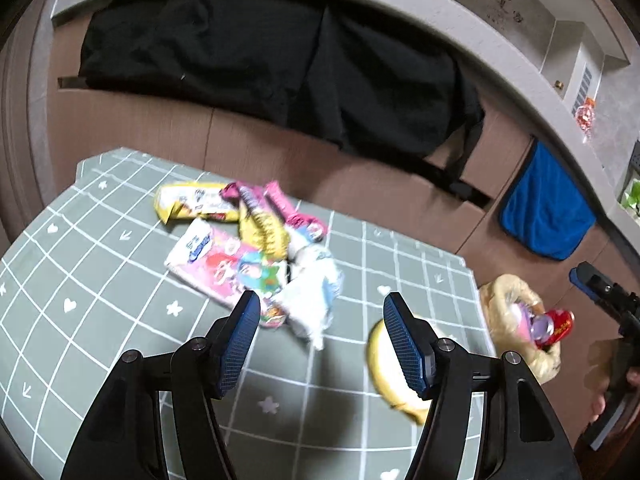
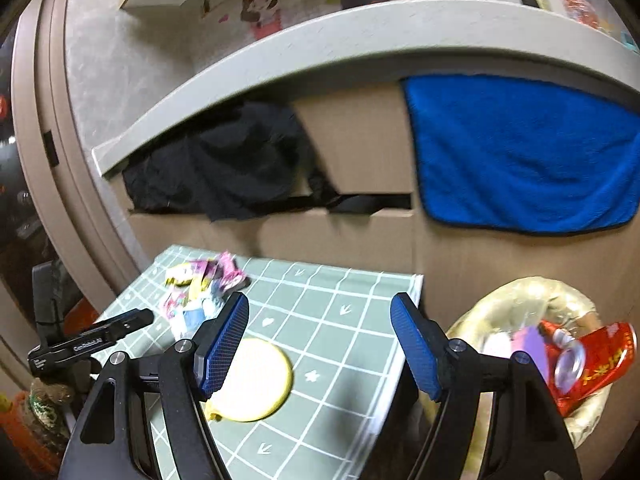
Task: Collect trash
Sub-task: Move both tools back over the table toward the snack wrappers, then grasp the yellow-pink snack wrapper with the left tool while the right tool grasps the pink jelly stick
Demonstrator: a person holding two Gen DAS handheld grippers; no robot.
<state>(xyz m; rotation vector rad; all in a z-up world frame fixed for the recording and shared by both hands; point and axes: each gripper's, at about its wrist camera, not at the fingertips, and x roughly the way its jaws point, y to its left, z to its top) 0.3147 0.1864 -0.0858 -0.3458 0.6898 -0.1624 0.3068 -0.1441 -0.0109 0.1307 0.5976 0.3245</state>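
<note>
Two grippers in view, both empty. Left gripper (image 1: 320,340) has its jaws about two-thirds apart, nothing between the pads, tilted down over the green grid mat (image 1: 100,280). Right gripper (image 2: 320,344) jaws wide apart too, nothing held.

Nearest trash: yellow round lid-like piece (image 2: 260,380), flat on the mat, just behind the left gripper's right finger in the left wrist view and partly hidden by the right gripper's left finger in the right wrist view. Next out: pile of wrappers (image 1: 248,248) mid-mat, with pink, yellow and white packets overlapping, touching each other. Frames blurred, exact count unclear.

Off the mat's right edge: trash bag (image 2: 520,296), mouth open, red can (image 2: 592,360) and some purple item already inside. Far back: black cloth (image 1: 260,60) and blue towel (image 2: 520,152) hanging on cabinet fronts, not trash as far as I can tell.

Step in hand, judged: left gripper going for the wrapper pile. To do well: come down on one loose edge at the near end of the pile, pinch a single crumpled packet rather than a flat one, and keep the pads low to the mat. The flat yellow piece looks hard to pinch; likely needs sliding to the mat edge first. Right gripper sits near the bag, handy for steadying its rim.
</note>
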